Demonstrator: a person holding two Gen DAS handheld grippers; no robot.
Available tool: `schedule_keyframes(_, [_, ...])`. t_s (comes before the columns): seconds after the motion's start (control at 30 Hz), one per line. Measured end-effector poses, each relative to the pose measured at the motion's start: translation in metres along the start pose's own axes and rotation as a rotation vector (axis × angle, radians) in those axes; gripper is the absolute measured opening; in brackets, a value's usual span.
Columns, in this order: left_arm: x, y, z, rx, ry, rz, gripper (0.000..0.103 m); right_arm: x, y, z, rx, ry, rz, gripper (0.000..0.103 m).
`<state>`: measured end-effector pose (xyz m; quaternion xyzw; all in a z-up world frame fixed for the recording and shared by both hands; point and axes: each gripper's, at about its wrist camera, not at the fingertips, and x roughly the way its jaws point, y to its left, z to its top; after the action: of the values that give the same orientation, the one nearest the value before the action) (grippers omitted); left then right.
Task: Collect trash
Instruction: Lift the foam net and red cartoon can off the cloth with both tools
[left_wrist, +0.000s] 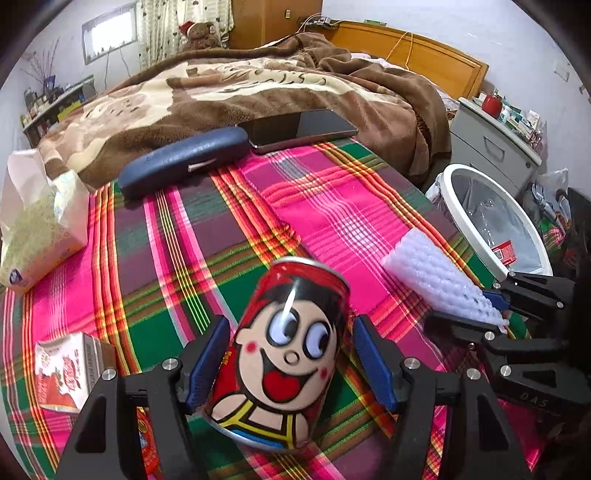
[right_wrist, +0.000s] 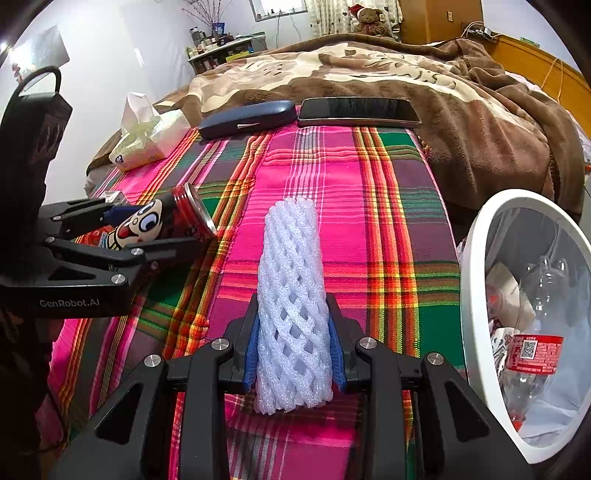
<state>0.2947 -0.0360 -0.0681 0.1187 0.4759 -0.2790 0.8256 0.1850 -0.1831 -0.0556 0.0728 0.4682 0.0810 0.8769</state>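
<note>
My left gripper is shut on a red cartoon-face drink can, held just above the plaid sheet; the can also shows in the right wrist view. My right gripper is shut on a white foam fruit net, which also shows in the left wrist view. The white trash bin stands on the floor at the bed's right side; in the right wrist view its rim is close by, with a plastic bottle inside.
A small red-and-white carton lies on the sheet left of the can. A tissue pack, a dark glasses case and a phone lie farther back by the brown blanket. A grey nightstand stands behind the bin.
</note>
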Motion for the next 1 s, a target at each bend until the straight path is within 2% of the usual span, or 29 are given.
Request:
schedule_keyframes(0.13, [0.003, 0.002, -0.003, -0.021, 0.010, 0.003, 0.064, 0.000, -0.001, 0.000, 0.000, -0.002, 0.000, 0.032])
schedule_keyframes(0.2, [0.005, 0.002, -0.004, -0.034, 0.011, 0.003, 0.056, 0.000, -0.001, 0.000, 0.002, -0.003, -0.001, 0.032])
schedule_keyframes(0.53, [0.005, 0.002, -0.006, -0.107, -0.007, 0.002, 0.055, -0.002, -0.003, 0.000, 0.009, -0.006, 0.007, 0.032])
schedule_keyframes(1.0, [-0.022, -0.020, -0.024, -0.135, -0.059, 0.031, 0.055, -0.016, -0.011, -0.002, 0.042, -0.041, 0.027, 0.032])
